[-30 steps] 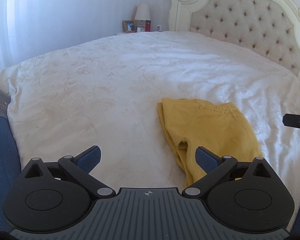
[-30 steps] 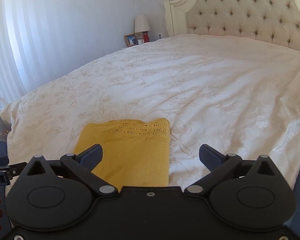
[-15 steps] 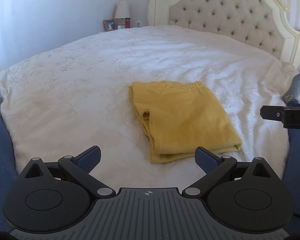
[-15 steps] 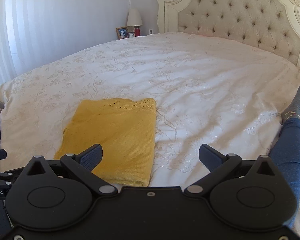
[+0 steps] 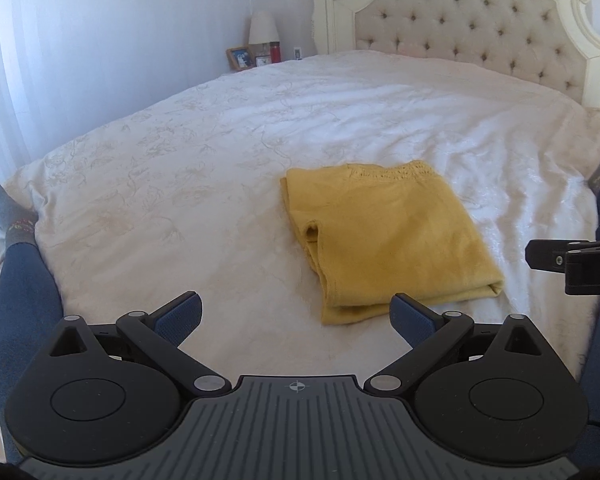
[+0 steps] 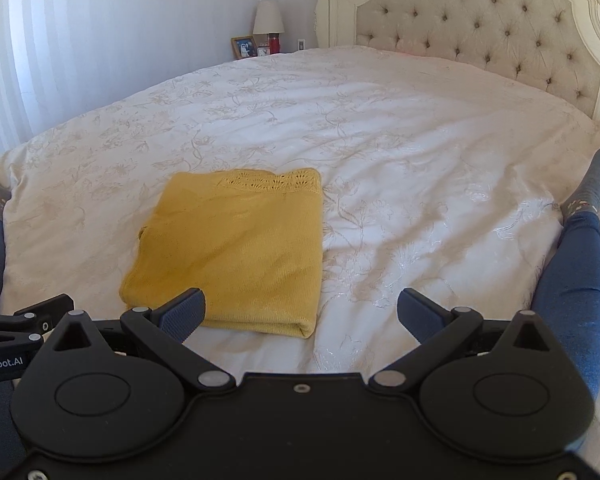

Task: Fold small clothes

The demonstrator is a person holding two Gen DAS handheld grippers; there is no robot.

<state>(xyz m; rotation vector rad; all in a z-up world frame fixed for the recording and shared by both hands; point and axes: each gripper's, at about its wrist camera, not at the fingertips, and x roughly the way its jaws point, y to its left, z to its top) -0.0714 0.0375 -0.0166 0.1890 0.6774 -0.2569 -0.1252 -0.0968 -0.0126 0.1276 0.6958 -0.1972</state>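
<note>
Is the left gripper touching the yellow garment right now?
Apart. The right wrist view shows the left gripper raised off to the side of the yellow garment, with bare bedspread between.

framed photo (image 6: 244, 47) too small to read, person's legs (image 6: 580, 280) cropped

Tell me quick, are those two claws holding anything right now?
Left gripper: open, holding nothing.
Right gripper: open, holding nothing; the yellow garment lies folded on the bed.

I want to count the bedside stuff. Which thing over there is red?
The small red container on the bedside table, under the white lampshade. The picture frame beside it is wooden brown; the shade is white.
</note>
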